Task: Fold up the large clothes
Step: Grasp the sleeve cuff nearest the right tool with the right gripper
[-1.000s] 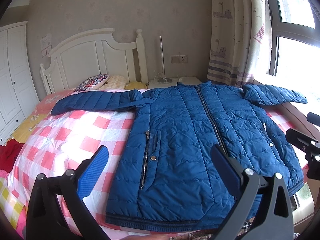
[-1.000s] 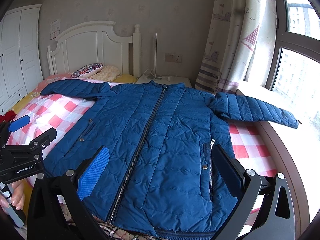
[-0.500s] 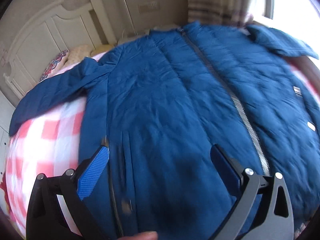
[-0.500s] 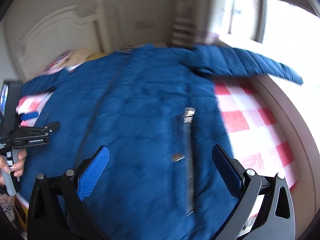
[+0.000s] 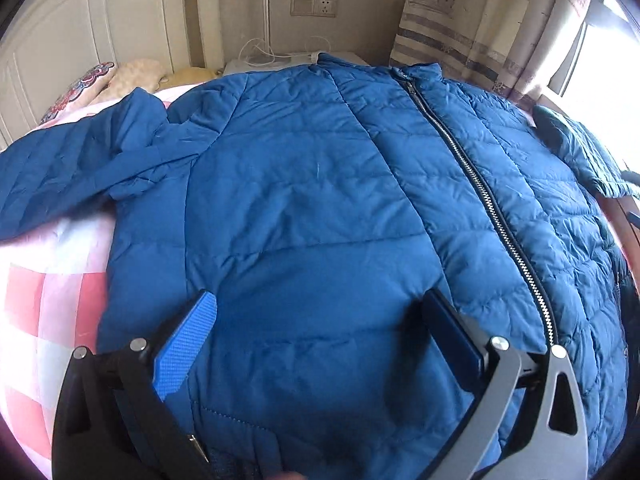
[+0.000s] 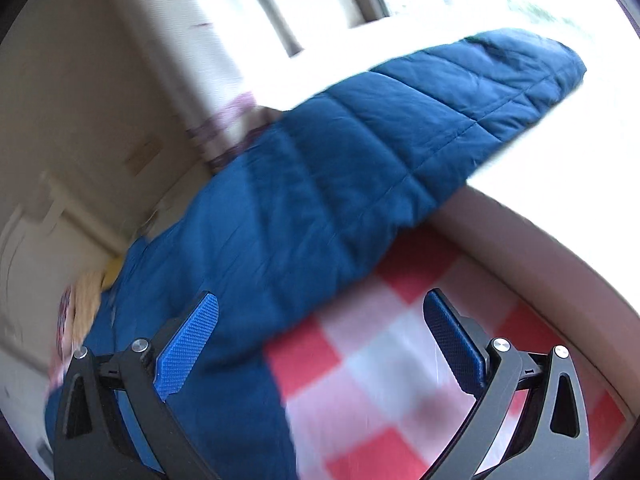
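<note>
- Jacket [image 5: 320, 208], blue and quilted, lies front-up and zipped on the bed [image 5: 44, 320], spread ahead of and beneath the left claw [image 5: 320, 344]
- left claw is spread wide, its fingers apart over the front panel to the left of the zipper [image 5: 480, 184]; it grips nothing, and I cannot tell whether the pads touch the cloth
- right claw [image 6: 320, 344] is likewise spread and empty; the right sleeve [image 6: 400, 132] runs ahead of it and off to its right toward the bright window, with checked bedding directly between its fingers
- the step in hand looks like the approach for the first fold, each claw reaching toward its own side of the garment
- next move likely calls for the right claw to go forward onto the sleeve and pinch it, then carry it across the body; puffy slick fabric may slip from a shallow bite
- no containers show in either view; a pillow [image 5: 80, 88] sits far ahead of the left claw by the headboard
</note>
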`<state>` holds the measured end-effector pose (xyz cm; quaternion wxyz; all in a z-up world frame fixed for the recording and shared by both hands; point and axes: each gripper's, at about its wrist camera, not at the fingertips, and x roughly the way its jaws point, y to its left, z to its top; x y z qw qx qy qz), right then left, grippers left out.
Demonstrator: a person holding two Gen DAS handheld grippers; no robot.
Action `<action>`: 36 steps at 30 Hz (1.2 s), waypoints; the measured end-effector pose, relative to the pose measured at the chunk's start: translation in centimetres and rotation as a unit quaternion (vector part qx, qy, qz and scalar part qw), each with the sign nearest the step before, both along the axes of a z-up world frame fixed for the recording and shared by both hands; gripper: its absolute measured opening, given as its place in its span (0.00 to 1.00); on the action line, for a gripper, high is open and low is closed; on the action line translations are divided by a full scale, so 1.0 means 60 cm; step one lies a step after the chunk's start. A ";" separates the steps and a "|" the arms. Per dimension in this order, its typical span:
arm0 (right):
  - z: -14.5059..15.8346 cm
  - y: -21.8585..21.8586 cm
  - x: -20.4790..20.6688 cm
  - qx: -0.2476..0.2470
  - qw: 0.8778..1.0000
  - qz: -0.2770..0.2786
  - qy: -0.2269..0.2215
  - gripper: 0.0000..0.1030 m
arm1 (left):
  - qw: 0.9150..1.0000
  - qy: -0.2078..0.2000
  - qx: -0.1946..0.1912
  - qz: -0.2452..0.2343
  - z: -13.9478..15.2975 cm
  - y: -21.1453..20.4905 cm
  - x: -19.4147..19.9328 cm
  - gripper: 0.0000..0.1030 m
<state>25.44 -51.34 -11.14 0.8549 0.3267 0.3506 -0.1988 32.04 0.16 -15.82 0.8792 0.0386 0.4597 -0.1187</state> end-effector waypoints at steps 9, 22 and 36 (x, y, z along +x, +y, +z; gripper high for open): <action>0.065 0.023 0.059 -0.117 0.992 -0.022 -0.038 0.25 | 1.000 -0.003 0.011 0.000 -0.002 -0.007 -0.004 0.98; 0.047 0.403 0.157 -0.241 0.924 0.296 -0.004 0.25 | 1.000 -0.004 0.008 0.002 -0.002 -0.004 -0.005 0.98; 0.037 0.157 0.008 0.068 0.986 0.134 -0.077 0.63 | 1.000 -0.004 0.021 0.001 -0.004 -0.010 -0.006 0.98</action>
